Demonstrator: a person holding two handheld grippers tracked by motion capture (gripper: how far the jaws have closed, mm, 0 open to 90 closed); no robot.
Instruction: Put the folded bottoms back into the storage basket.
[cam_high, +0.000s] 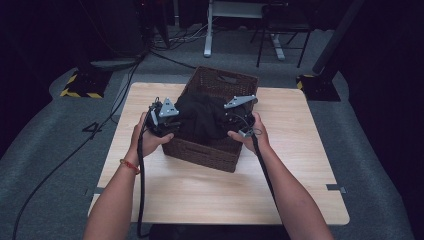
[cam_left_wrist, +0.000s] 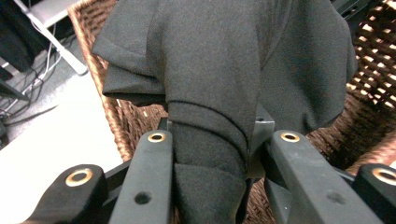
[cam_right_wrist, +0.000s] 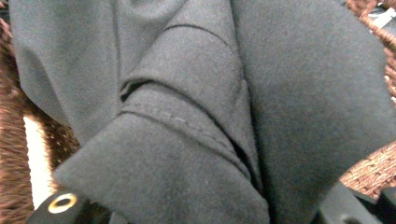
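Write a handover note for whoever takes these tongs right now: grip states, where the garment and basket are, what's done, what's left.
Left tongs: shut on a fold of the black garment.
Right tongs: shut on the garment's other side.
The garment hangs bunched between them over the brown wicker basket, which stands on the wooden table.
Done: both grips secure.
Left: probably lowering it fully into the basket, then releasing.

This looks like a lab or recording studio. A square, pale wooden bench (cam_high: 210, 195) stands alone on grey carpet (cam_high: 370, 150) amid dark surroundings. Black cables (cam_high: 65, 160) trail across the floor, yellow-and-black hazard-striped stand bases (cam_high: 80, 87) flank the bench, and a white metal desk frame (cam_high: 210, 35) stands behind.
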